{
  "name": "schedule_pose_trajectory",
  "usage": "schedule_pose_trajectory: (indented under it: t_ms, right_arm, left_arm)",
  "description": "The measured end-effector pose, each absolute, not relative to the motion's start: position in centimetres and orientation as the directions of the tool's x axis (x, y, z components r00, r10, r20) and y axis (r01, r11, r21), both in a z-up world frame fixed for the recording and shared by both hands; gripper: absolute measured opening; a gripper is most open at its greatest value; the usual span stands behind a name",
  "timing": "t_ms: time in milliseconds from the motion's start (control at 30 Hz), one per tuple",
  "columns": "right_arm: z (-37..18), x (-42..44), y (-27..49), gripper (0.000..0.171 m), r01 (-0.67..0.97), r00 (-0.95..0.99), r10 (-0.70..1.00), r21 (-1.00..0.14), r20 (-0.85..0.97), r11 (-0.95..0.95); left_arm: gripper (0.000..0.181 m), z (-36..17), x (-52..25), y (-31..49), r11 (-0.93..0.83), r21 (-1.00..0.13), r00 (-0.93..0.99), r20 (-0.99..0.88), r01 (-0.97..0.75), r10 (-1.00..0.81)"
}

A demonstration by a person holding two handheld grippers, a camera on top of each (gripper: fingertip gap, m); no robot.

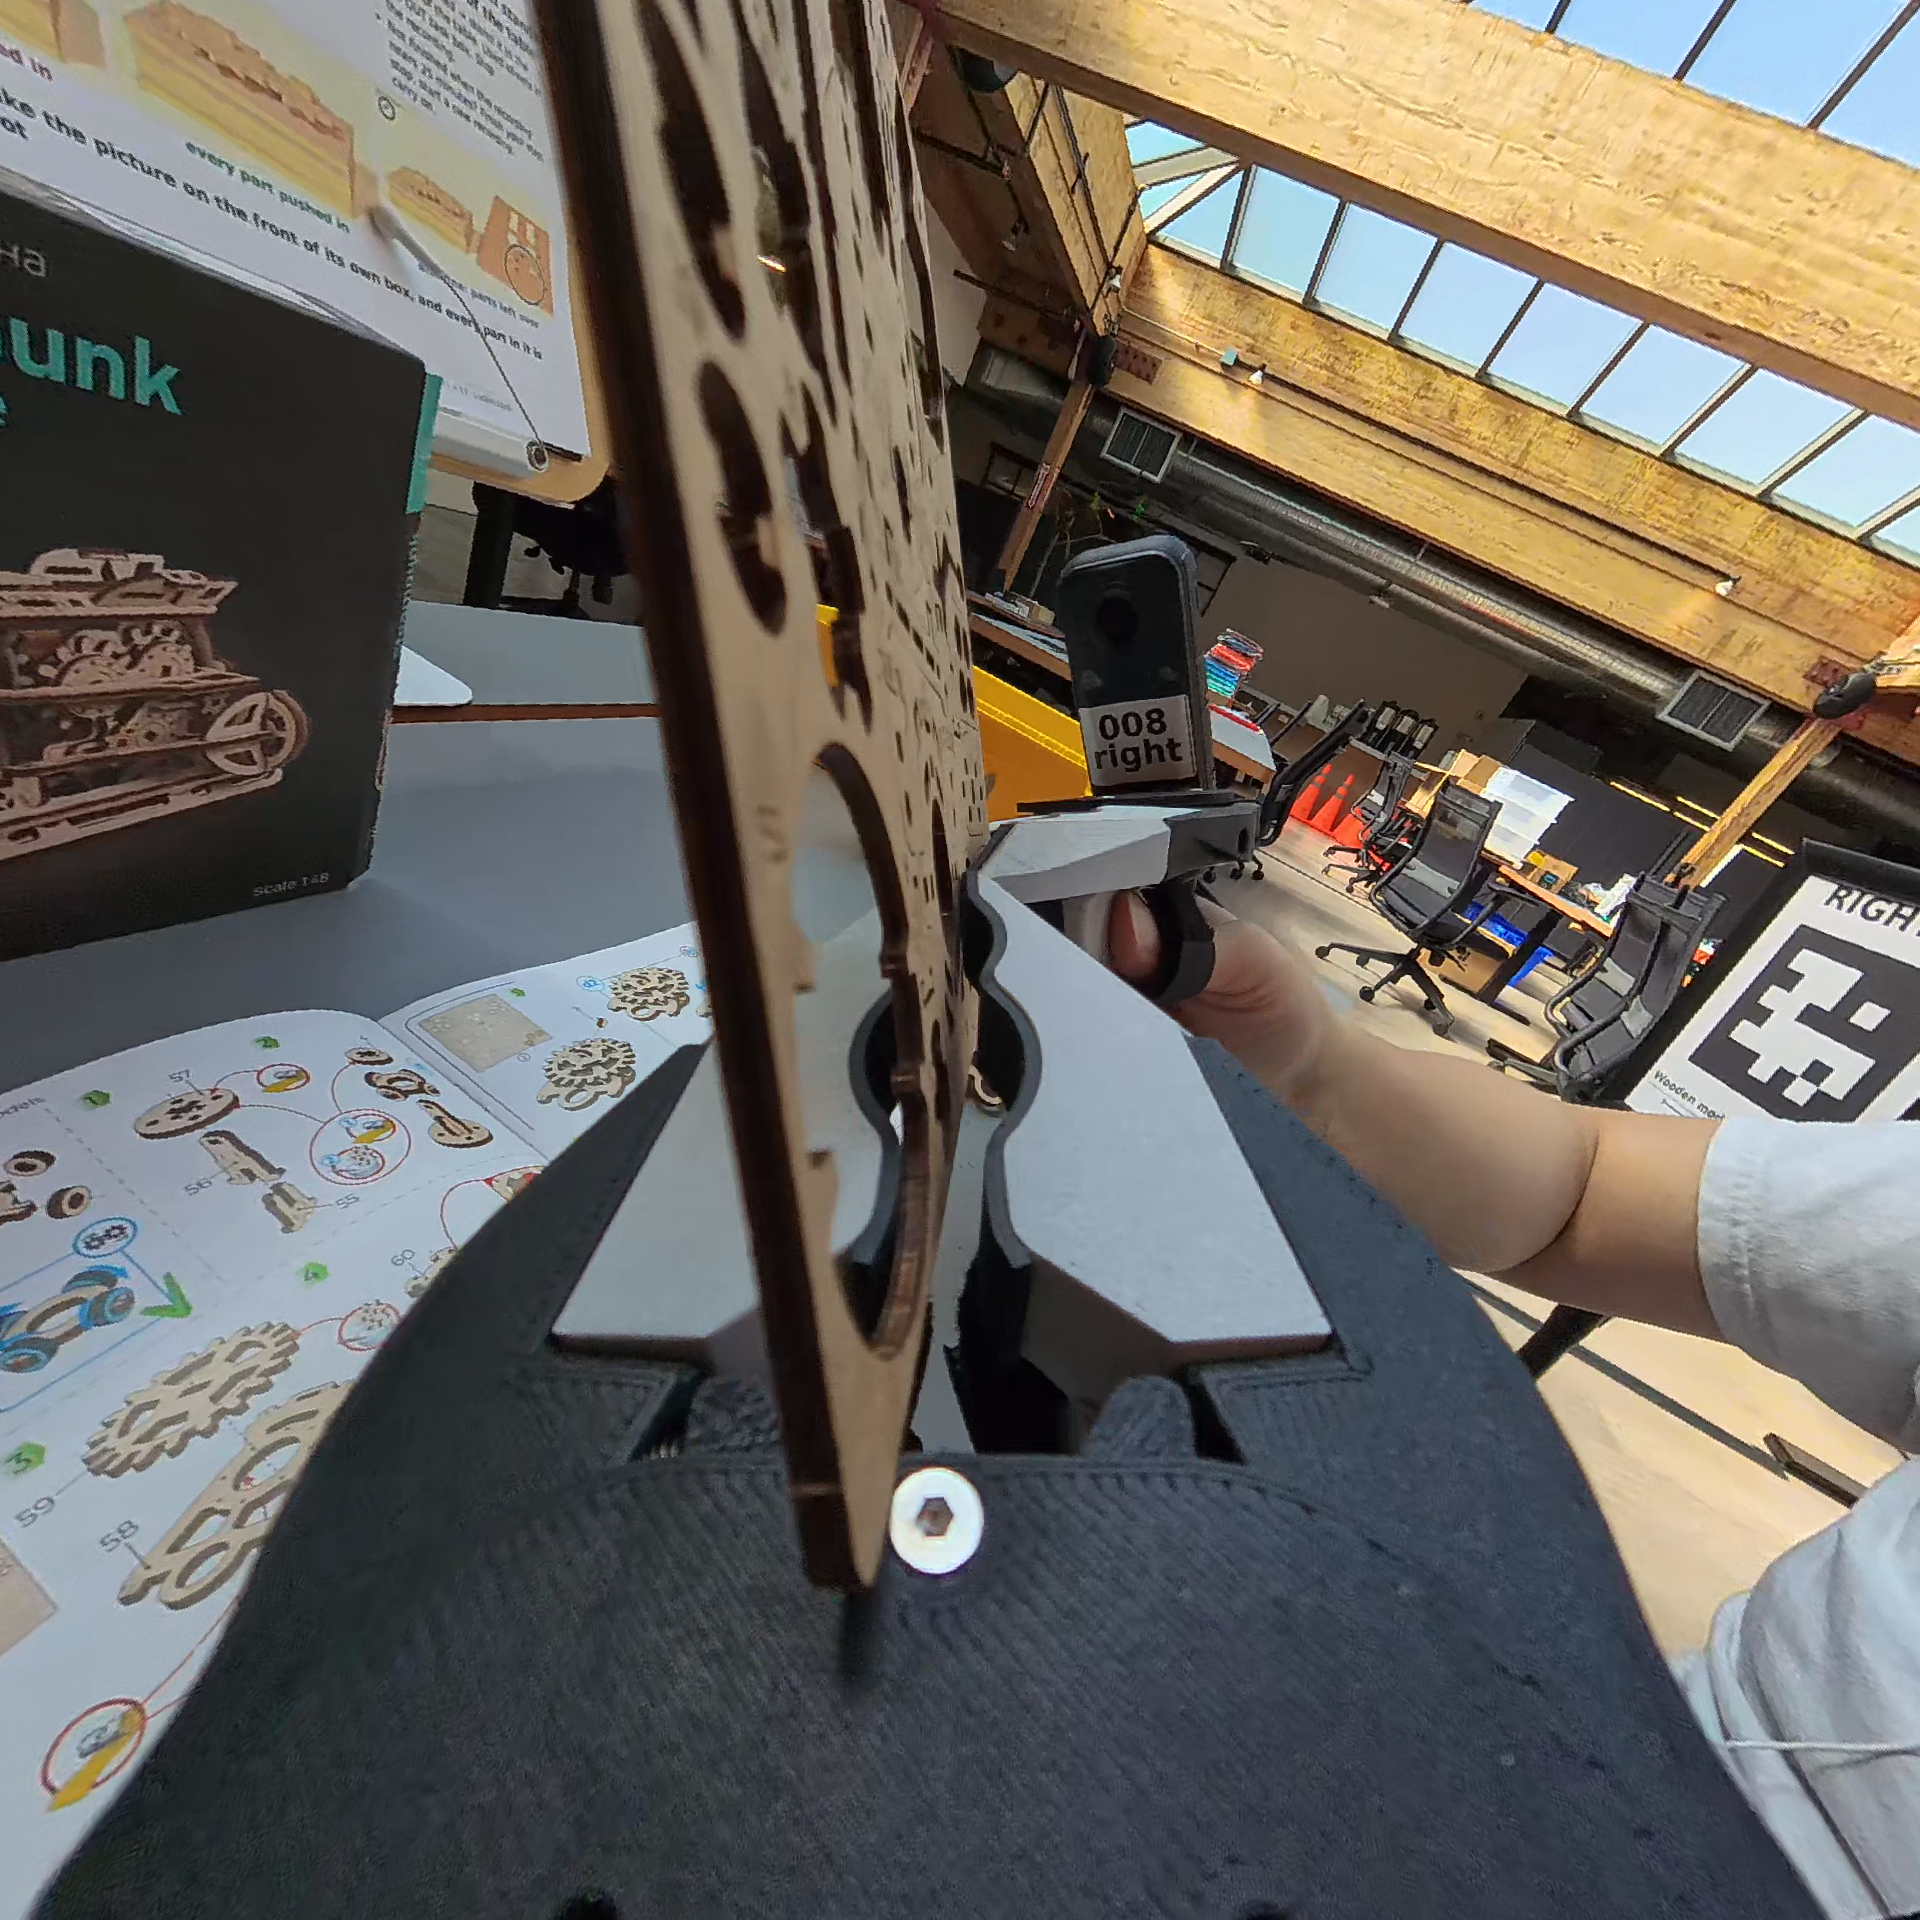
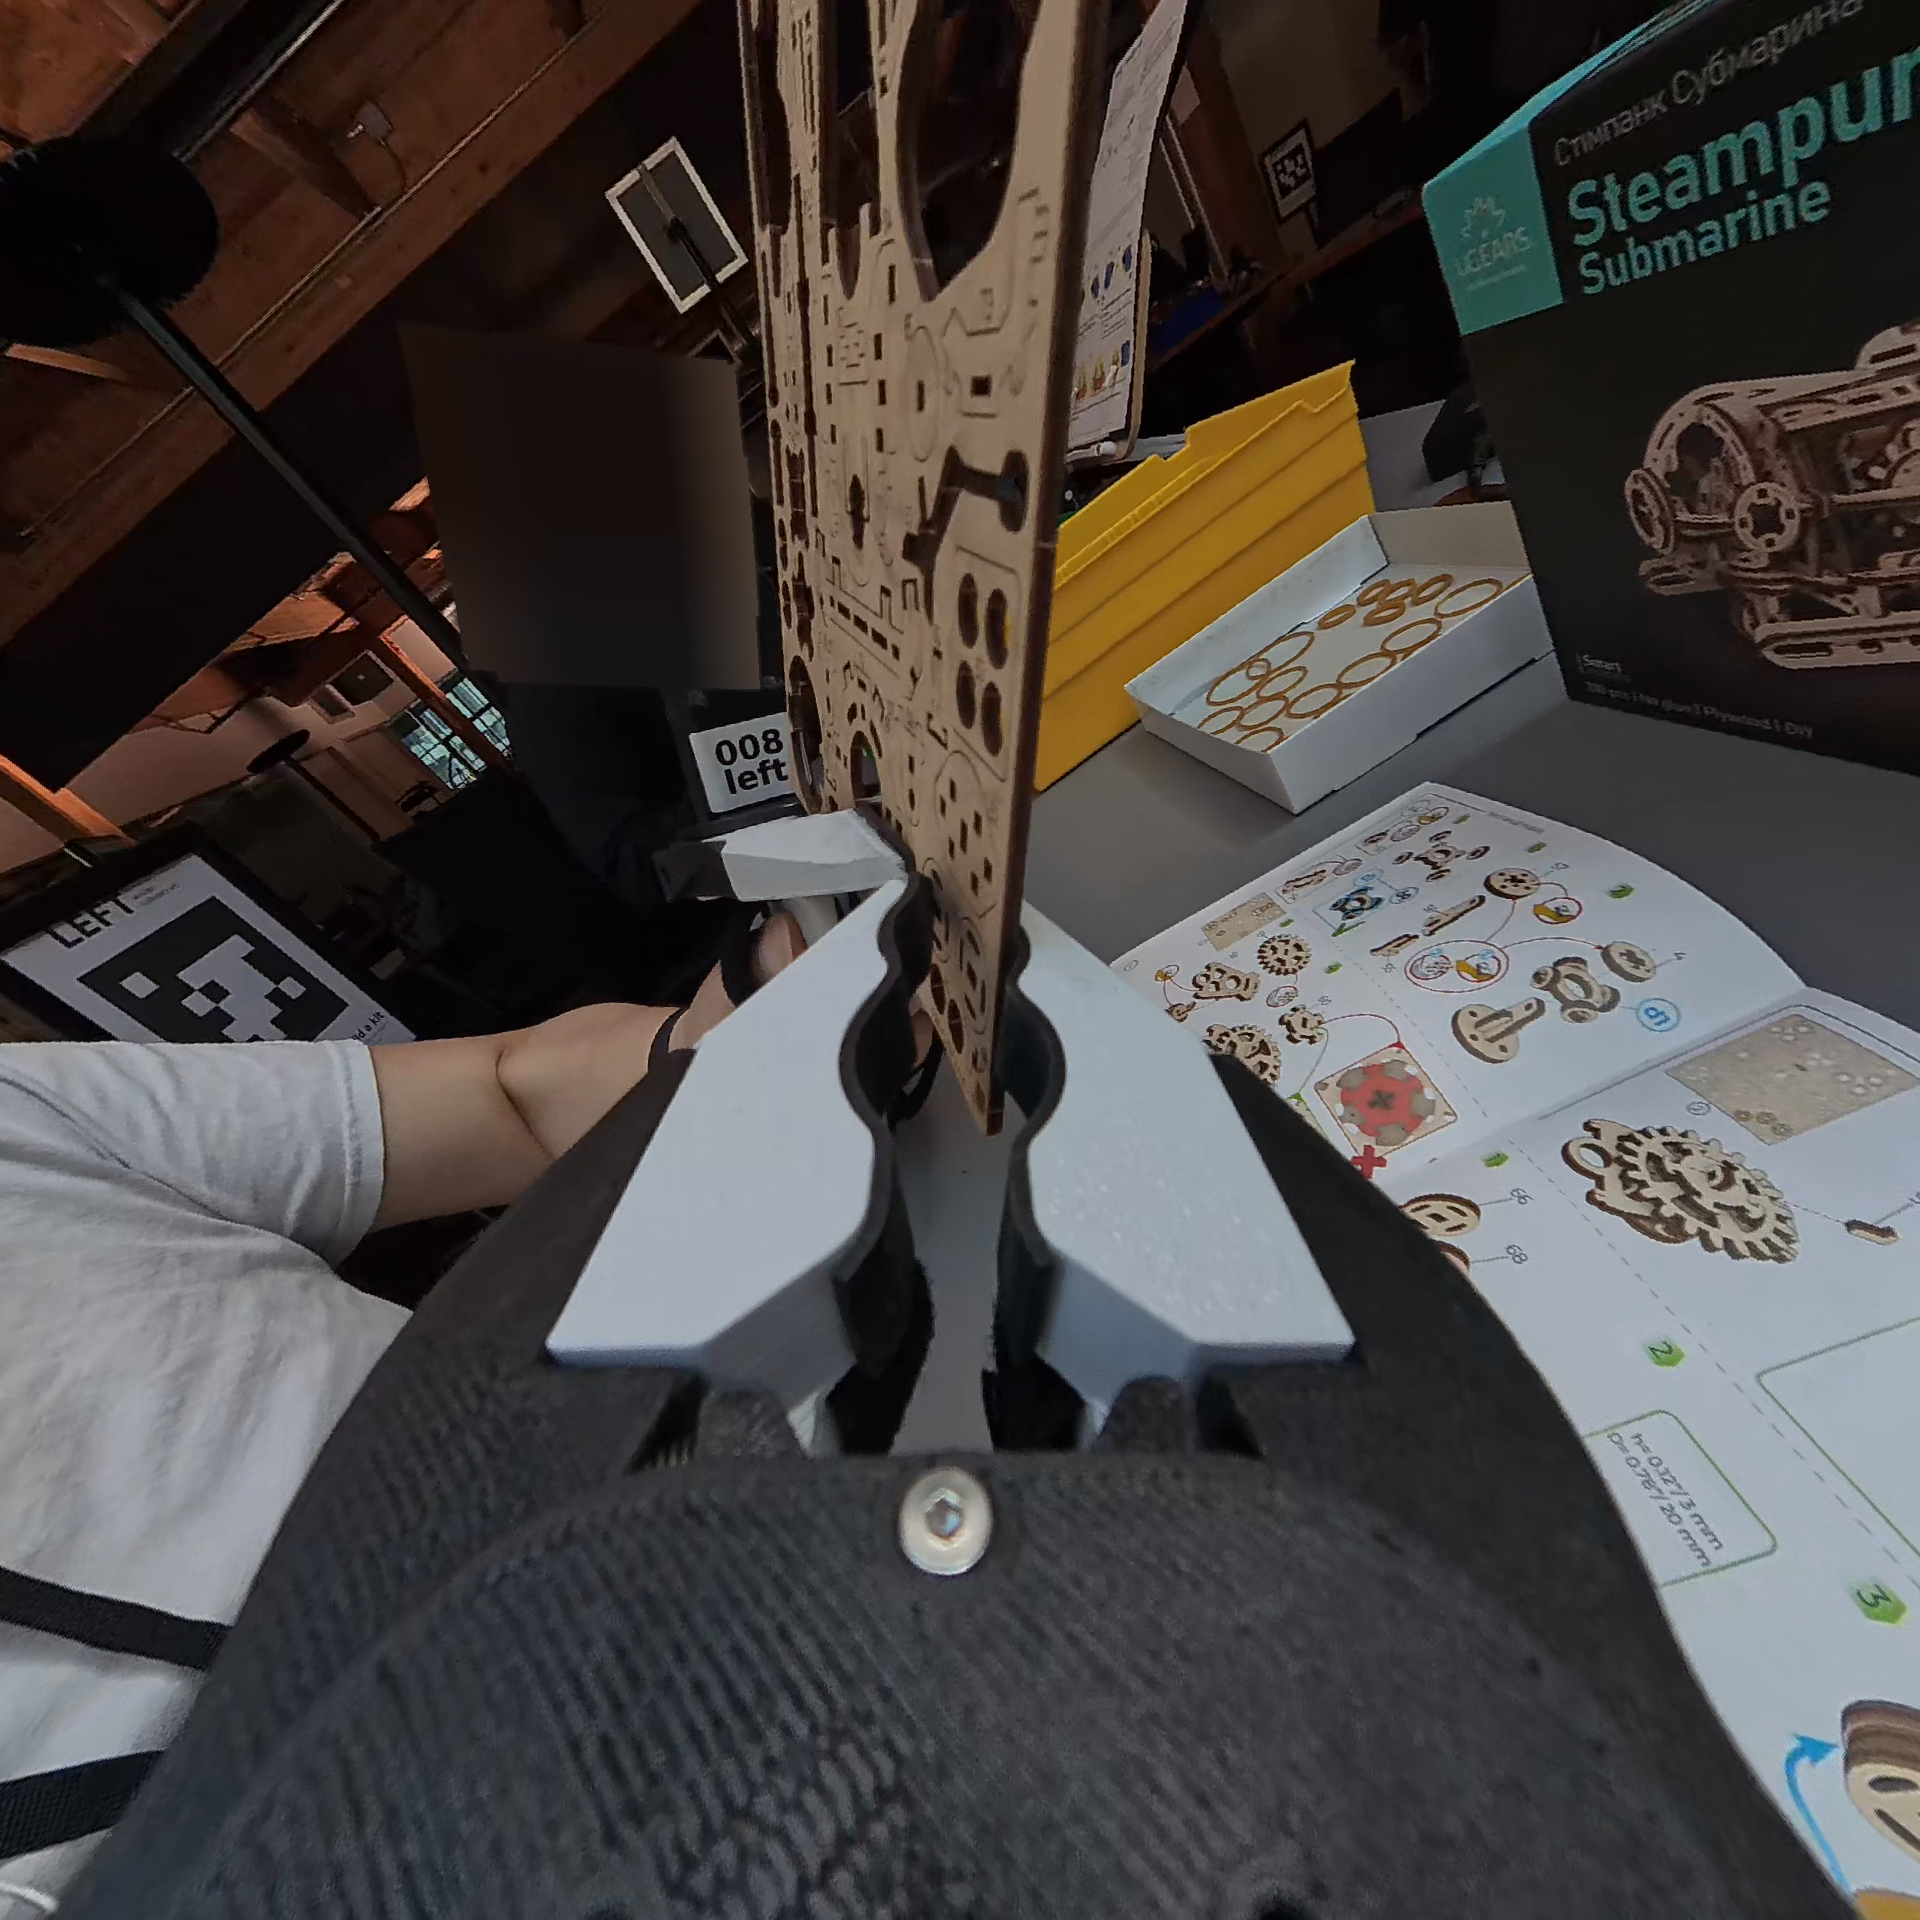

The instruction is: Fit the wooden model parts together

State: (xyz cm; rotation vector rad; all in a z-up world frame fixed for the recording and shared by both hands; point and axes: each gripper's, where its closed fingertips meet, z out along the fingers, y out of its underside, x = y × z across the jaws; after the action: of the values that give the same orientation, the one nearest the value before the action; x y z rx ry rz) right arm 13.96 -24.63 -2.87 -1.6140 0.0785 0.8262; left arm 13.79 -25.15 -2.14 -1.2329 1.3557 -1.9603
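Note:
A laser-cut plywood parts sheet [image 1: 748, 748] stands upright and edge-on, with many part outlines and several empty holes. My left gripper [image 1: 935, 1049] is shut on its lower edge, with the sheet between the grey fingers [image 1: 1132, 1143]. My right gripper [image 2: 966, 997] is shut on the same sheet [image 2: 914, 520] from the opposite side, near its lower corner. Each gripper shows in the other's view, touching the sheet: the right one [image 1: 1122, 842] and the left one [image 2: 800, 852]. A person's hands and forearms hold both.
An open instruction booklet [image 1: 260, 1195] [image 2: 1558, 1039] lies on the grey table [image 1: 499, 810]. The dark model box [image 1: 187, 623] [image 2: 1714, 416] stands behind it. A yellow bin [image 2: 1195, 561] and a white tray [image 2: 1320, 769] with wooden rings sit farther back.

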Motion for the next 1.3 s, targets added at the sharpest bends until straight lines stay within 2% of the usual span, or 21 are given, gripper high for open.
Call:
schedule_pose_trajectory:
  t_ms: [133, 300, 533, 767, 800, 867, 933, 1000, 1100, 1133, 1233, 1300]
  right_arm:
    - [-2.9, 14.0, -24.5, 0.009, -0.461, 0.760, 0.393, -0.855, -0.518, -0.237]
    - [-2.0, 13.4, -25.3, 0.006, -0.443, 0.693, 0.513, -0.860, -0.507, -0.252]
    - [-3.0, 13.7, -24.9, 0.007, -0.362, 0.759, 0.468, -0.891, -0.453, -0.275]
    - [-3.5, 13.8, -24.8, 0.008, -0.314, 0.805, 0.439, -0.914, -0.399, -0.256]
    - [-3.5, 13.9, -24.8, 0.004, -0.319, 0.805, 0.435, -0.913, -0.403, -0.255]
    - [-4.3, 14.6, -24.5, 0.008, -0.248, 0.859, 0.388, -0.935, -0.333, -0.254]
    - [-2.7, 14.0, -25.0, 0.006, -0.328, 0.801, 0.460, -0.923, -0.384, -0.198]
    - [-2.5, 14.2, -25.0, 0.006, -0.349, 0.789, 0.459, -0.913, -0.408, -0.211]
    - [-2.2, 13.8, -25.1, 0.004, -0.355, 0.775, 0.463, -0.903, -0.429, -0.243]
    - [-2.2, 13.6, -25.1, 0.006, -0.342, 0.780, 0.464, -0.907, -0.420, -0.246]
    - [-1.3, 13.6, -25.4, 0.029, -0.316, 0.794, 0.478, -0.927, -0.376, -0.204]
    - [-0.7, 14.2, -25.7, 0.029, -0.301, 0.810, 0.475, -0.939, -0.344, -0.167]
  left_arm:
    - [0.002, -1.9, 13.8, -25.1, -0.405, -0.907, -0.516, 0.402, -0.113, -0.757]
    - [0.001, -1.2, 13.5, -25.7, -0.385, -0.918, -0.566, 0.367, -0.093, -0.738]
    - [0.001, -2.0, 13.7, -25.2, -0.461, -0.875, -0.529, 0.465, -0.151, -0.709]
    - [0.001, -2.3, 13.9, -25.2, -0.452, -0.881, -0.498, 0.459, -0.144, -0.736]
    - [0.000, -2.4, 13.9, -25.3, -0.449, -0.881, -0.495, 0.459, -0.148, -0.738]
    - [0.002, -2.4, 14.0, -25.5, -0.377, -0.919, -0.478, 0.384, -0.115, -0.790]
    - [0.001, -1.3, 13.6, -25.8, -0.343, -0.936, -0.511, 0.334, -0.080, -0.792]
    - [0.001, -1.2, 13.8, -25.8, -0.329, -0.942, -0.509, 0.315, -0.065, -0.801]
    - [0.001, -1.2, 13.5, -25.6, -0.394, -0.914, -0.556, 0.377, -0.095, -0.741]
    - [0.001, -1.1, 13.4, -25.4, -0.415, -0.904, -0.565, 0.397, -0.104, -0.723]
    - [0.000, -0.5, 13.1, -24.5, -0.465, -0.881, -0.577, 0.427, -0.091, -0.696]
    - [0.000, -0.3, 13.0, -23.8, -0.483, -0.871, -0.579, 0.441, -0.091, -0.686]
